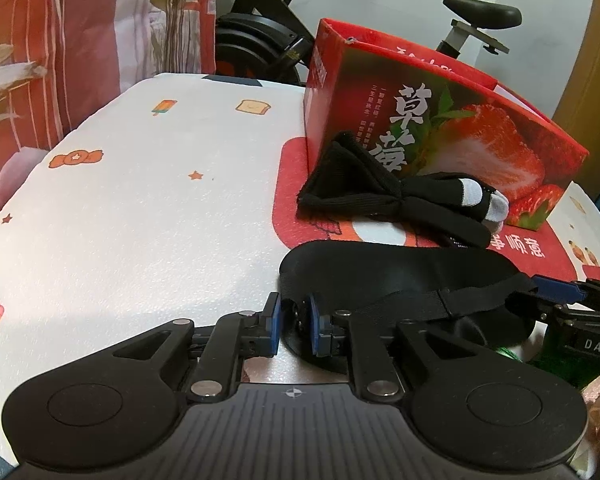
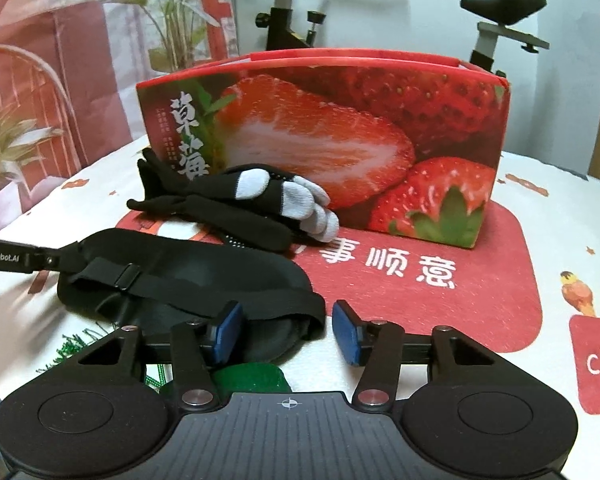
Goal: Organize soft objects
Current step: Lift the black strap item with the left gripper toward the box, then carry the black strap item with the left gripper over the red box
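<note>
A black eye mask (image 1: 400, 268) with an elastic strap (image 1: 452, 300) lies on the table in front of both grippers. My left gripper (image 1: 294, 324) is shut on the mask's left end. My right gripper (image 2: 288, 330) is open around the mask's right end (image 2: 296, 320), its fingers apart on either side; it also shows in the left wrist view (image 1: 560, 292). The mask also shows in the right wrist view (image 2: 180, 272). A pair of black gloves with grey fingertips (image 1: 404, 196) (image 2: 236, 204) lies behind the mask, against the open red strawberry box (image 1: 452, 128) (image 2: 340, 140).
The table has a white patterned cloth (image 1: 140, 200) and a red mat (image 2: 440, 280) under the box. A green object (image 2: 244, 376) lies under my right gripper. An exercise bike (image 2: 292, 12) and a curtain (image 1: 40, 60) stand behind the table.
</note>
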